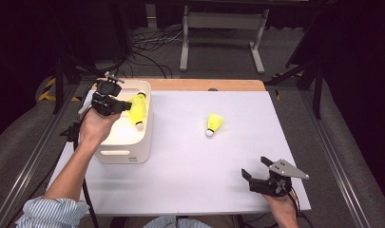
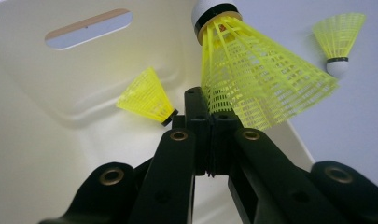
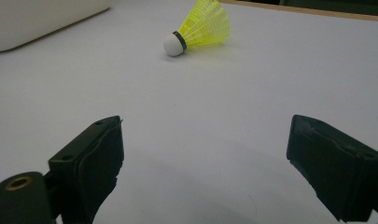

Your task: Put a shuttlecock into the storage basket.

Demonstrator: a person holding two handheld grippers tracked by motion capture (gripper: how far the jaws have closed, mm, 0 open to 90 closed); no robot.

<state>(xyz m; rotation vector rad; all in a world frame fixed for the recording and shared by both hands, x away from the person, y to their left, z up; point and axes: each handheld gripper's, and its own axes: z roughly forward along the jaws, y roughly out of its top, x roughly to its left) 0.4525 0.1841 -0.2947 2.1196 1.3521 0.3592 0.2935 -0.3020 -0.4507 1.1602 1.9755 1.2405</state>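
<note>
White bin (image 2: 32,154) interior: second shuttlecock (image 2: 147,99) beyond left gripper (image 2: 209,122).

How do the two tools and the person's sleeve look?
Both tools, the left tool and the right tool, are black with two jaws. The right carries a grey three-cornered plate. Black cables trail from both. The left sleeve is blue-and-white striped.

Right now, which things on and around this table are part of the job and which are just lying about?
Part of the job:
- held shuttlecock, pinched by the left gripper over the bin
- white bin
- shuttlecock in the bin
- shuttlecock on the table
- right gripper, open

Lying about:
- cables on the floor
- white frame legs
</note>
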